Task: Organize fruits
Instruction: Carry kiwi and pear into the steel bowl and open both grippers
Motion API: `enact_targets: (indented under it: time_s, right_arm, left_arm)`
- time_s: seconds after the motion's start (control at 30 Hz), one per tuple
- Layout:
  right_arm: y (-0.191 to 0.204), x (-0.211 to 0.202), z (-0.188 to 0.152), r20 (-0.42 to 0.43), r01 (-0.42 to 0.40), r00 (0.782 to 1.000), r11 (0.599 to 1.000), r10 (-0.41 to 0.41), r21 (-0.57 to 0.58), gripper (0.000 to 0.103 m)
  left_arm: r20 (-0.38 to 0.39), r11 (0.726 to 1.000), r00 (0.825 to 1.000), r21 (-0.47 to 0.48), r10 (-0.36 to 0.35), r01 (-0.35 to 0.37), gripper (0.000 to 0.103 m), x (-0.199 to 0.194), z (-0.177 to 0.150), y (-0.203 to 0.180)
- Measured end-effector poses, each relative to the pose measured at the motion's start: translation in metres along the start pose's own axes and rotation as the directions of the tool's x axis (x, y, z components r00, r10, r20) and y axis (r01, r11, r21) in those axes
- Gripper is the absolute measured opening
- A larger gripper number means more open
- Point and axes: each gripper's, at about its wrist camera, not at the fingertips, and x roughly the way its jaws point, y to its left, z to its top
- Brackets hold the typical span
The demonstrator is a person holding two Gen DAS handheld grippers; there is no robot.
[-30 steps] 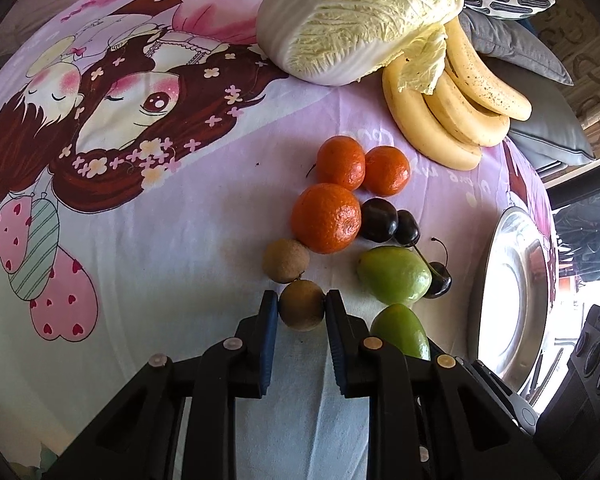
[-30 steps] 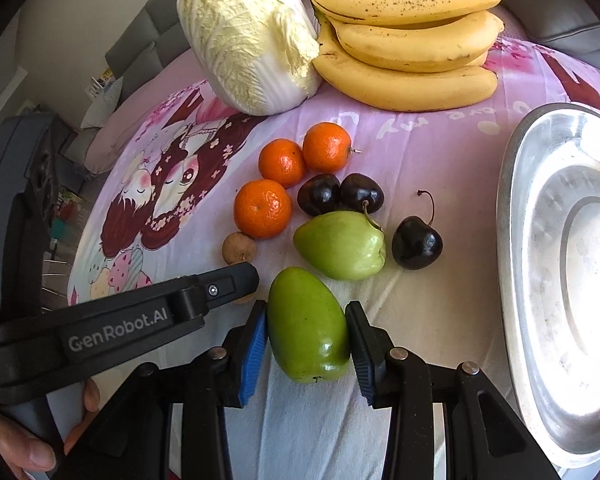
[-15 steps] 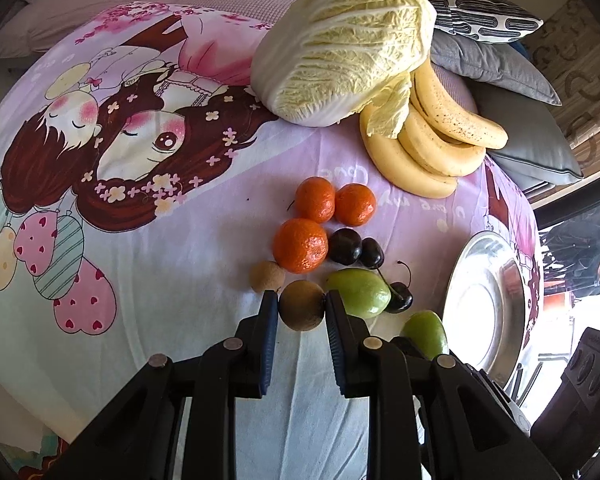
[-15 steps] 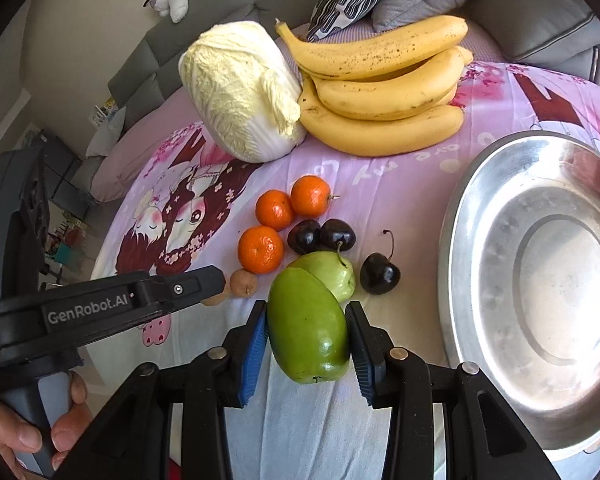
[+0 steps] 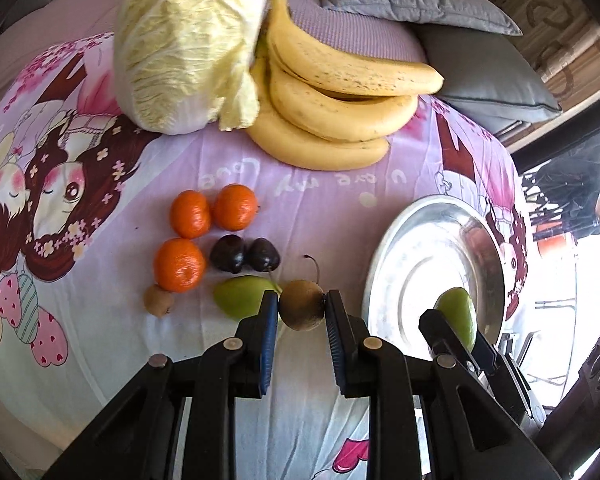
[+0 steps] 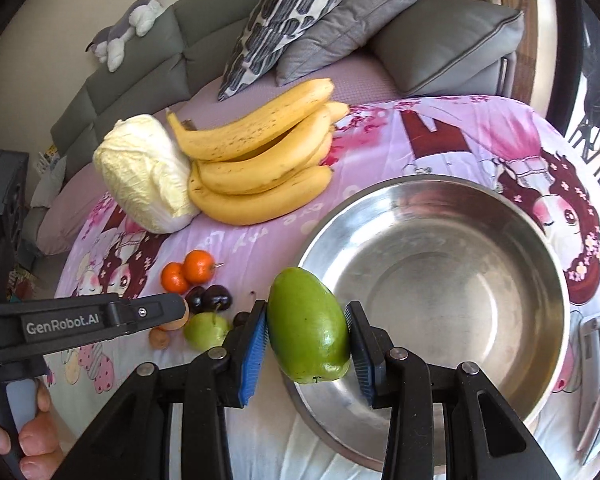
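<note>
Colours on my two wrist feeds

I see a pink-and-lilac cartoon-print cloth (image 5: 320, 184) with brown-haired girls and white script, a pale yellow-white cabbage (image 5: 188, 44), brown-speckled yellow bananas (image 5: 340, 92), three orange mandarins (image 5: 179, 265), dark purple-black cherries (image 5: 244, 256), a bright green fruit (image 6: 306, 334), a dull brown fruit (image 5: 302, 310), a silver bowl (image 6: 440, 200), grey cushions (image 6: 448, 44), one cushion (image 6: 276, 20) white with dark dashes, and blue pads (image 6: 254, 354) on black.

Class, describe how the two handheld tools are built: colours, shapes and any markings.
Both are black plastic. The left tool and right tool each have two angular fingers with round silver rivets and ribbed blue pads. In the right wrist view, the left tool's side reads "GenRobot.AI" in white. No cables or sleeves show.
</note>
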Motion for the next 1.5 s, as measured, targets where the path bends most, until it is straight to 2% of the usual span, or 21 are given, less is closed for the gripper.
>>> enact_targets:
  time_s: [0.3,0.6,0.87,1.0,1.27,1.4,1.5]
  right_arm:
    - [-0.053,-0.005,0.012,0.018,0.112,0.993,0.985,-0.115,0.130,0.042]
    - [-0.099,0.002,0.014,-0.017,0.170,0.985,0.956,-0.171,0.241,0.042]
    - [-0.111,0.009,0.015,-0.053,0.204,0.979,0.941,-0.197,0.271,0.042]
    - [-0.113,0.016,0.014,-0.074,0.207,0.978,0.939,-0.194,0.274,0.042]
    - [-0.116,0.022,0.011,-0.101,0.219,0.975,0.933,-0.198,0.286,0.042]
    - [-0.118,0.021,0.011,-0.097,0.226,0.974,0.928,-0.206,0.296,0.042]
    - [-0.117,0.016,0.011,-0.085,0.222,0.975,0.928,-0.205,0.299,0.042]
  left_arm:
    - [-0.131,0.991,0.991,0.133,0.012,0.006,0.025,0.033,0.012,-0.060]
    - [-0.216,0.976,0.974,0.217,0.067,-0.019,0.025,0.065,0.018,-0.099]
    - [-0.258,0.977,0.962,0.211,0.088,-0.033,0.025,0.082,0.022,-0.106]
    - [-0.273,0.985,0.959,0.173,0.070,-0.022,0.025,0.089,0.023,-0.107]
    - [-0.261,0.984,0.961,0.173,0.092,-0.047,0.025,0.083,0.024,-0.106]
    - [-0.263,0.982,0.960,0.179,0.101,-0.054,0.025,0.086,0.020,-0.118]
    - [-0.268,0.982,0.958,0.180,0.099,-0.051,0.030,0.082,0.013,-0.123]
